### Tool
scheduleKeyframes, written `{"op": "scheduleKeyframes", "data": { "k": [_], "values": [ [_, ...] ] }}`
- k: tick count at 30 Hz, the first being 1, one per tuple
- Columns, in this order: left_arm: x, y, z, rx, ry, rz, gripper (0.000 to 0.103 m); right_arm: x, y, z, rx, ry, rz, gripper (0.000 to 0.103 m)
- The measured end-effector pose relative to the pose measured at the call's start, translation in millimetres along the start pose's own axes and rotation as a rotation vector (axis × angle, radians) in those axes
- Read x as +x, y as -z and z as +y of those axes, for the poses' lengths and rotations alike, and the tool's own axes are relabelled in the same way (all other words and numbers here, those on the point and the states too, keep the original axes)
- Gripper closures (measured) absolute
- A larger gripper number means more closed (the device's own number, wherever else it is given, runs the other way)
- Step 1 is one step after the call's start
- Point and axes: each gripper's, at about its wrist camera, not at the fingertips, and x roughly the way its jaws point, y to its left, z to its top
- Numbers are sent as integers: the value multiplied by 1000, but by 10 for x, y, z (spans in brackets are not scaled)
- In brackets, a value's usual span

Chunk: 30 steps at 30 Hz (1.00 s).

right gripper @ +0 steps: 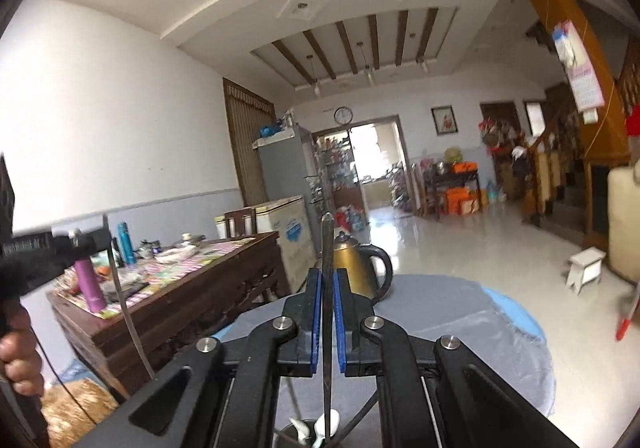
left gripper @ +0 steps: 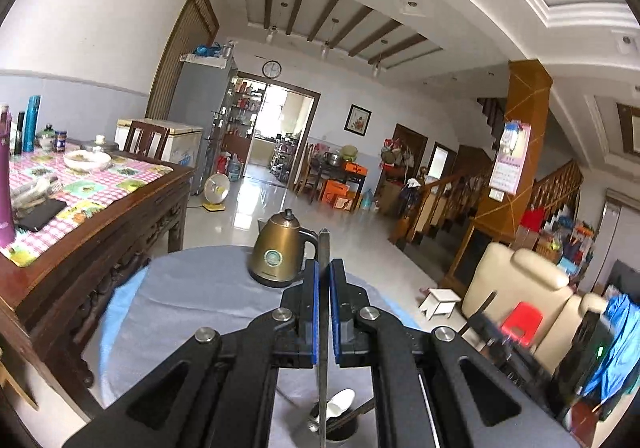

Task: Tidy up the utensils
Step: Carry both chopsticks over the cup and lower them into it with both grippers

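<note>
Here the left tool (left gripper: 324,276) is clenched on a thin metal utensil (left gripper: 323,328), its blue pads (left gripper: 315,312) pressed against the flat strip from both sides. The strip stands upright, its pointed end rising above the fingertips and its lower end reaching down toward a dark holder (left gripper: 336,424) at the bottom edge, where a white spoon (left gripper: 340,402) and dark chopsticks (left gripper: 356,414) rest. The right tool (right gripper: 328,284) is likewise clenched on a second upright metal utensil (right gripper: 328,312), above the same kind of holder (right gripper: 304,434) with white spoons (right gripper: 320,430) in it. Beyond both tools lies a round surface with a grey-blue cloth (left gripper: 192,288), and on it stands a gold kettle (left gripper: 276,252) with a black handle. To the left is a wooden dining table (left gripper: 120,208) with a checked cloth, bottles and bowls. In the right wrist view the left tool (right gripper: 102,236) shows blurred at the left edge, a hand (right gripper: 18,352) below it.
</note>
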Motion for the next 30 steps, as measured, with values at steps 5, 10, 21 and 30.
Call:
{"op": "scheduleKeyframes", "data": {
  "k": [5, 10, 21, 30],
  "values": [
    [147, 187, -30, -52, -2, 6, 98, 9, 92, 20, 14, -2, -5, 96],
    [235, 310, -40, -111, 15, 8, 98, -39, 208, -19, 28, 2, -4, 96],
    [250, 427, -126, -86, -18, -50, 98, -103, 394, -203, 119, -2, -17, 96],
    [276, 520, -99, -108, -40, -87, 98, -114, 423, -208, 135, 6, -25, 96]
  ]
}}
